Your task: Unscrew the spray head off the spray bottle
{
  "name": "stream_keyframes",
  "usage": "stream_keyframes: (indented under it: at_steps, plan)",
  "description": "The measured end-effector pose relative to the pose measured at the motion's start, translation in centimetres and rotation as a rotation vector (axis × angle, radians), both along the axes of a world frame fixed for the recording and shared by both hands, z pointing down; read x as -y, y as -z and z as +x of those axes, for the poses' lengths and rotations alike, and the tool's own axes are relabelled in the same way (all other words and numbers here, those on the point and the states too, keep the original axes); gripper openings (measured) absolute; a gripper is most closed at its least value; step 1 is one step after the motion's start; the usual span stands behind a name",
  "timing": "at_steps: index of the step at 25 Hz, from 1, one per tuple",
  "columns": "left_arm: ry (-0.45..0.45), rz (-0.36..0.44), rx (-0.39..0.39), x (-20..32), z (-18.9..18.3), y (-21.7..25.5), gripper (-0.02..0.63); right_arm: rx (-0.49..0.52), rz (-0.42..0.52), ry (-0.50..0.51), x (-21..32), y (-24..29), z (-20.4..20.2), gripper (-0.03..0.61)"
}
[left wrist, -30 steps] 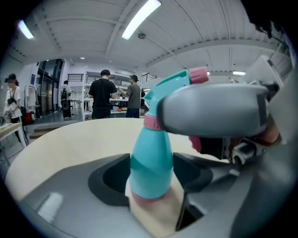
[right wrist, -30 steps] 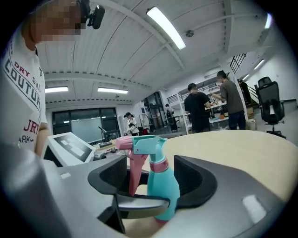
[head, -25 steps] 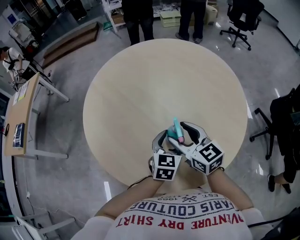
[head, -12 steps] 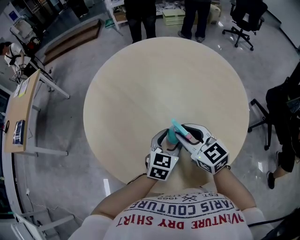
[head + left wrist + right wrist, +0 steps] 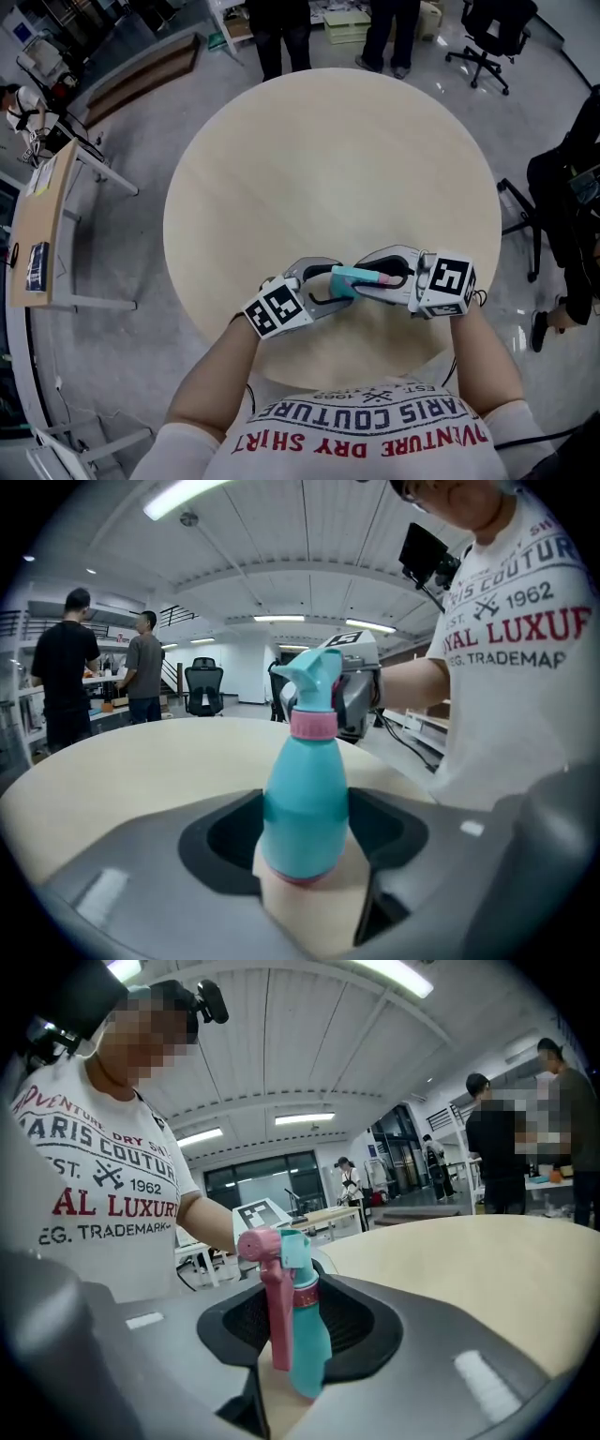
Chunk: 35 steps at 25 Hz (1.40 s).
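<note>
"1962", "TRADEMARK" on T-shirt (image 5: 103,1194)

Round table (image 5: 309,159), office chair (image 5: 489,33) beyond (two people (image 5: 281,28) standing).

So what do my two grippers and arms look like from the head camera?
The left gripper and right gripper are grey, curved, dark-lined two-jaw shells, each carrying a white cube with black square markers. White short-sleeved T-shirt, red and dark print.

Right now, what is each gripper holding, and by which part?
The left gripper clamps the spray bottle by its teal body; the right gripper, jaws just closed, grips its spray head.
</note>
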<state>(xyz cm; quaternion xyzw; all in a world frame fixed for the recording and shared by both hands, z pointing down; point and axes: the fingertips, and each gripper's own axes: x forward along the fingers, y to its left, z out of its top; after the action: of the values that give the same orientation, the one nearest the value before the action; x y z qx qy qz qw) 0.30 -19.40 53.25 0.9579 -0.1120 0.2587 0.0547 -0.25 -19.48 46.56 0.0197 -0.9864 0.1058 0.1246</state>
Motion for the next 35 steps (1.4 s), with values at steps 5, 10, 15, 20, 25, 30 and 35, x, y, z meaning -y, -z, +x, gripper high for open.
stream_keyframes:
  at_steps: [5,10,15,20,25,30,35]
  plan:
    - [0.146,-0.01,-0.056,0.8,-0.6,-0.1,0.282,0.016,0.041,-0.119,0.5,-0.1,0.1,0.206]
    - [0.531,0.029,-0.098,3.7,-2.4,0.0,0.282,0.039,0.104,-0.392,2.8,1.5,2.9,0.212]
    - [0.796,0.063,-0.061,4.2,-2.6,0.2,0.282,-0.005,0.115,-0.471,1.6,1.3,1.8,0.183]
    - [0.925,0.06,-0.054,3.2,-1.7,0.0,0.282,-0.066,0.124,-0.577,2.1,-0.2,0.5,0.161]
    - [0.922,0.073,-0.056,2.7,-1.1,0.1,0.282,-0.084,0.11,-0.616,2.7,-0.8,-0.2,0.157]
    - [0.917,0.064,-0.038,2.7,-1.2,0.1,0.282,-0.056,0.108,-0.593,2.8,-0.7,-0.6,0.13]
    - [0.773,0.061,-0.045,2.5,-1.2,0.1,0.282,-0.067,0.116,-0.454,2.6,-0.6,-0.7,0.125]
